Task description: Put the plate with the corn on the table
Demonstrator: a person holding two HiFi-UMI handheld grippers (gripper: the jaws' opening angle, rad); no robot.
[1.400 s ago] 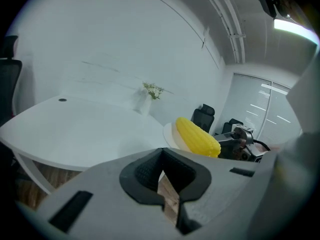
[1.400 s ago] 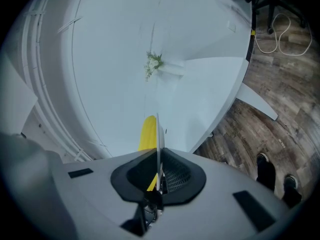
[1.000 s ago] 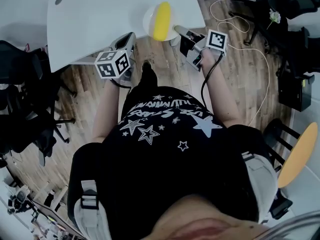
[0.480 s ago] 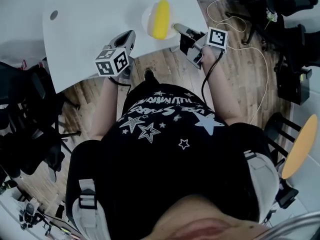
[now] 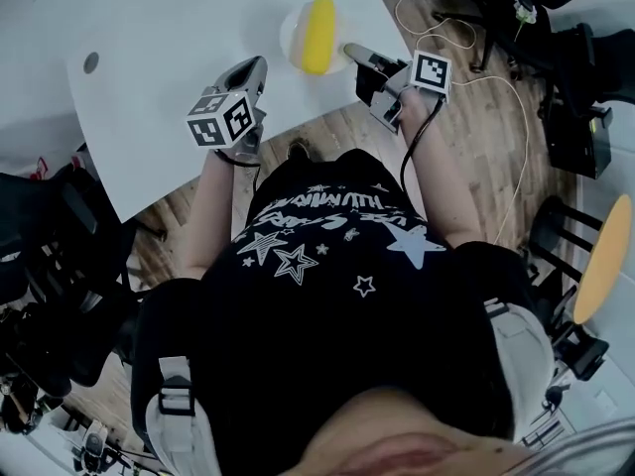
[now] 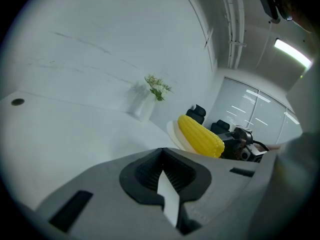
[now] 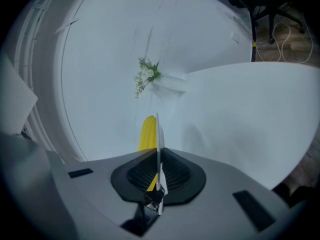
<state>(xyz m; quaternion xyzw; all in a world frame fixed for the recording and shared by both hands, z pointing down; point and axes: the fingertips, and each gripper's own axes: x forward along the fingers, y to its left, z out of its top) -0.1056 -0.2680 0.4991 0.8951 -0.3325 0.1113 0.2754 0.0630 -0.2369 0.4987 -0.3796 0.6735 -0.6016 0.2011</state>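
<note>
The plate (image 5: 291, 36) with corn (image 5: 318, 34) has come further in over the desk (image 5: 169, 58), so it can likely be set down soon. The right gripper (image 5: 349, 52) fingers pinch its rim. The left gripper (image 5: 252, 67) fingers are pressed together.

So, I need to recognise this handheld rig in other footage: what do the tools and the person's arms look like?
Both tools are grey: left tool, right tool. Each carries a white cube with black square markers, and a black cable trails from the right one. The person wears a black star-print T-shirt, forearms uncovered.
</note>
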